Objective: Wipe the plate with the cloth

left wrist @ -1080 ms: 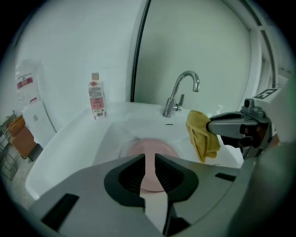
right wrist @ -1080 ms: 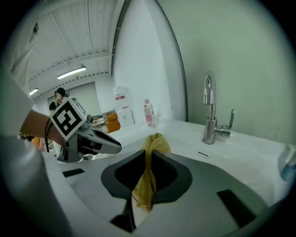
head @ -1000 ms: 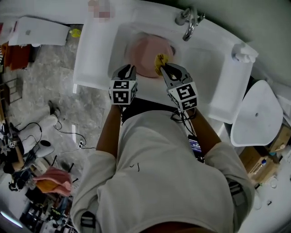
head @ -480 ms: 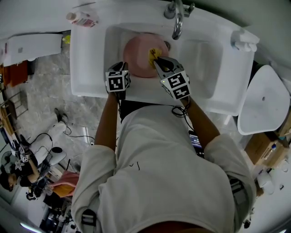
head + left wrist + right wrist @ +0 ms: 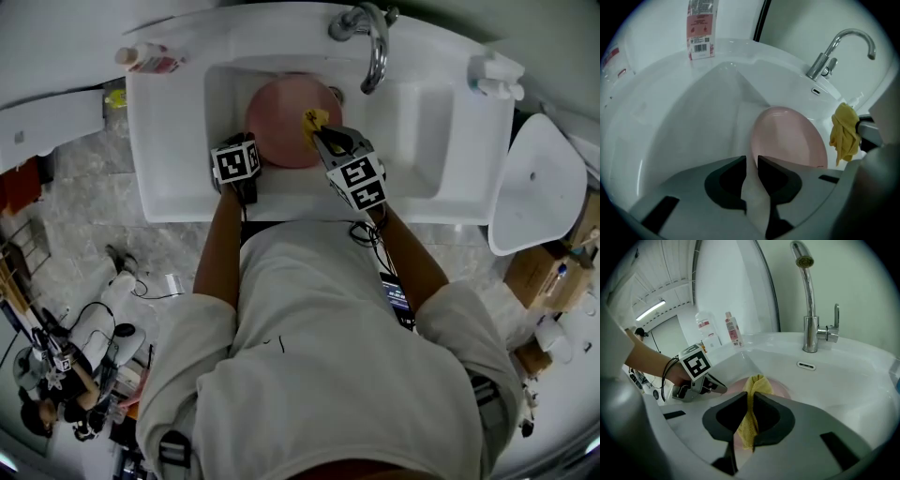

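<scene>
Pink plate (image 5: 279, 127) sits in the white sink (image 5: 412, 122), below the tap (image 5: 373, 47). The left gripper (image 5: 751, 165) pinches its near rim, jaws almost together on the edge. The right gripper (image 5: 750, 401) clamps a yellow cloth (image 5: 754, 390) (bunched, hanging loose) at the plate's right side.

A white short-sleeved shirt (image 5: 309, 356) is worn, with a small dark mark on its front. The left tongs (image 5: 751, 161) and right tongs (image 5: 750, 401) are grey with black jaw pads, and each is topped by a white cube (image 5: 234, 161) printed with black square markers. A black cable (image 5: 368, 236) is seen at the right tongs, and dark bands (image 5: 665, 375) are worn on the left wrist.
</scene>
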{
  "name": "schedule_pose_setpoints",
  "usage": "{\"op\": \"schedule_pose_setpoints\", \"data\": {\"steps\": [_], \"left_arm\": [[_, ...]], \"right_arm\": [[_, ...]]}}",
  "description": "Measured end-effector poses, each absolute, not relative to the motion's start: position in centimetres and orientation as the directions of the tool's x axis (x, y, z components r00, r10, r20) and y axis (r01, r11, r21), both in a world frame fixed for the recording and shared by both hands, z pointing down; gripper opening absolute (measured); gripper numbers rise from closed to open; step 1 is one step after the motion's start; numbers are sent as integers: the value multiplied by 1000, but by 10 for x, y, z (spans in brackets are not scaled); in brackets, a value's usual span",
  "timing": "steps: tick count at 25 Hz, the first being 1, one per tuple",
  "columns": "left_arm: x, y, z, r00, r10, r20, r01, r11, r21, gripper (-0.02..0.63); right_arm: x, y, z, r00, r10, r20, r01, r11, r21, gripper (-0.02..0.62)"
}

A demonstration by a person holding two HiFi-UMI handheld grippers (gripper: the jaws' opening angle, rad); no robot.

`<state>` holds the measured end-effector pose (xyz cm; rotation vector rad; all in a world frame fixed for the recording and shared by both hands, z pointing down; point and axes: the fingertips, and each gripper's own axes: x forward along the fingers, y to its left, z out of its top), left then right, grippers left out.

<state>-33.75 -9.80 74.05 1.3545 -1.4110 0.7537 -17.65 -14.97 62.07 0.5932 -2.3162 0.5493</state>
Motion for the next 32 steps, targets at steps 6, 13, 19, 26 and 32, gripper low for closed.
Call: {"op": "schedule_pose_setpoints", "data": {"steps": [6, 13, 19, 26, 32], "left_arm": [[-330, -105, 757, 197, -325, 925, -948, 179, 265, 91], [-319, -103, 755, 260, -329, 908, -923, 191, 334, 63], [-319, -106, 728, 255, -397, 882, -917, 190, 350, 52], [-307, -113, 693, 254, -451, 855, -929, 133, 346, 55], [-297, -115, 679, 256, -472, 844, -938, 89, 334, 63]], "right_arm": [[-176, -147, 622, -662, -277, 697, -569, 790, -227, 41], [-163, -154, 621, -653, -299, 696, -597, 768, -231, 41], [-146, -162, 635, -631, -314, 709, -630, 740, -233, 41], [-144, -180, 659, -605, -309, 734, -641, 735, -219, 41], [-156, -199, 689, -597, -269, 755, -636, 733, -242, 41]]}}
